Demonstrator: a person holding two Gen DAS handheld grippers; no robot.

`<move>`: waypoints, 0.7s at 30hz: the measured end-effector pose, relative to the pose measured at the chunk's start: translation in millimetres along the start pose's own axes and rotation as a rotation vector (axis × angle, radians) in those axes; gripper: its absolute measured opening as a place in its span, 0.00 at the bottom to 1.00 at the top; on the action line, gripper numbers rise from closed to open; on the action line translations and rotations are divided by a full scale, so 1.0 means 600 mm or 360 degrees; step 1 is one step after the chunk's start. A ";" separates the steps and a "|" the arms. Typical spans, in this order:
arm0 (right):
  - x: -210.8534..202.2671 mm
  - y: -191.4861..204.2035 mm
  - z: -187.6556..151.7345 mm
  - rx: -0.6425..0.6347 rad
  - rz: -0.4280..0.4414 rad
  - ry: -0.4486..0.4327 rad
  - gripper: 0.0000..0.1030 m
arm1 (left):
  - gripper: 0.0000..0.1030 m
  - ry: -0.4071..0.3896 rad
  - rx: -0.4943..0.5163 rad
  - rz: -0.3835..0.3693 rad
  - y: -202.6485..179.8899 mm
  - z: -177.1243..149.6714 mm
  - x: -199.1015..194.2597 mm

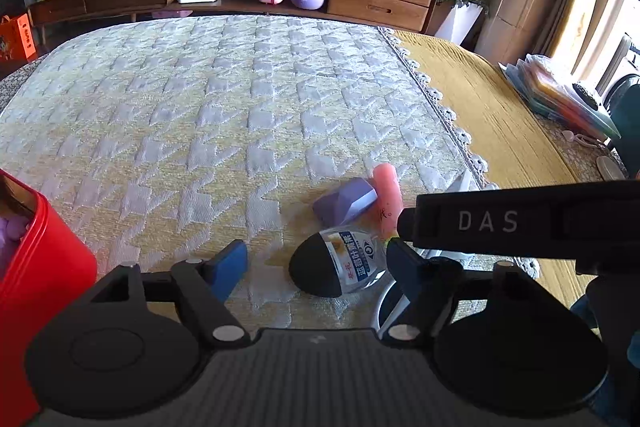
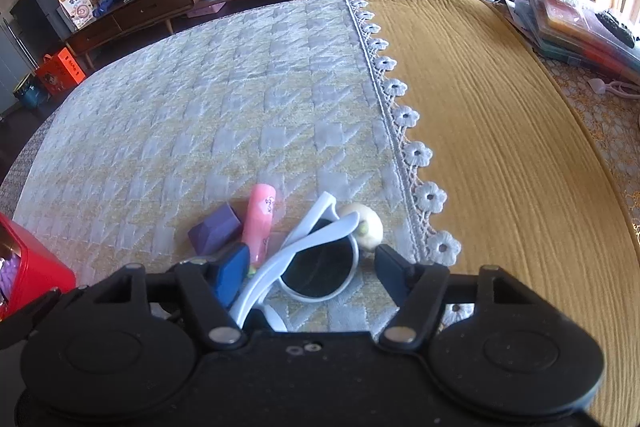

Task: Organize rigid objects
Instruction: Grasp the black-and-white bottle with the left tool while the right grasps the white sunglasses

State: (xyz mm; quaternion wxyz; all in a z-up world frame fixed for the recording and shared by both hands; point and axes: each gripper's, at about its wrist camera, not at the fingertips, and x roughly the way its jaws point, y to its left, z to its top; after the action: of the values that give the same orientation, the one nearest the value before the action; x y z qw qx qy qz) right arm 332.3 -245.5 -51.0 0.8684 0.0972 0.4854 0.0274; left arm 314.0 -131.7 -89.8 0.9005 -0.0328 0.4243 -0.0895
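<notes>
a quilted cover (image 2: 224, 115) in a grey and yellow houndstooth weave is seen spread wide, edged with a lace flower trim (image 2: 404, 117), and a mustard cloth (image 2: 500, 131) lies beyond it on the right. the left gripper (image 1: 316, 265) is held low over the quilt, its blue pads standing apart; a small clear bottle with a black cap (image 1: 340, 263) lies on its side between them, and whether the right pad touches it cannot be told. just behind the bottle a purple block (image 1: 346, 203) and a pink tube (image 1: 386, 199) are found side by side, touching or nearly so. across the right of that view the other tool's black body is seen passing. a red tin (image 1: 36, 263) is parked at the left edge, with something lilac showing inside.

over to the right wrist view: the right gripper (image 2: 306, 267) is poised over a pair of white sunglasses (image 2: 316, 259), folded, one dark lens up. the pads are apart, set on either side of the frame; contact cannot be confirmed. a pale round object (image 2: 366, 223) is tucked just behind the glasses. the purple block and pink tube lie just left of them.
</notes>
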 end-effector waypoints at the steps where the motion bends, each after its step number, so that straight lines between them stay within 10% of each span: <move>1: 0.000 0.001 -0.001 -0.0008 0.0004 -0.0002 0.63 | 0.64 -0.0004 0.0004 -0.0018 0.003 -0.002 -0.004; 21: -0.049 -0.025 -0.039 -0.0079 0.0146 0.0020 0.37 | 0.34 -0.0002 0.0071 -0.0051 0.012 -0.022 -0.042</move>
State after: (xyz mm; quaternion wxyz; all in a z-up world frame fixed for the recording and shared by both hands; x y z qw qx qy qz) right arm 296.4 -261.0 -41.3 0.8653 0.0976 0.4851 0.0800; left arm 289.0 -119.8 -80.2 0.8997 -0.0195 0.4210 -0.1133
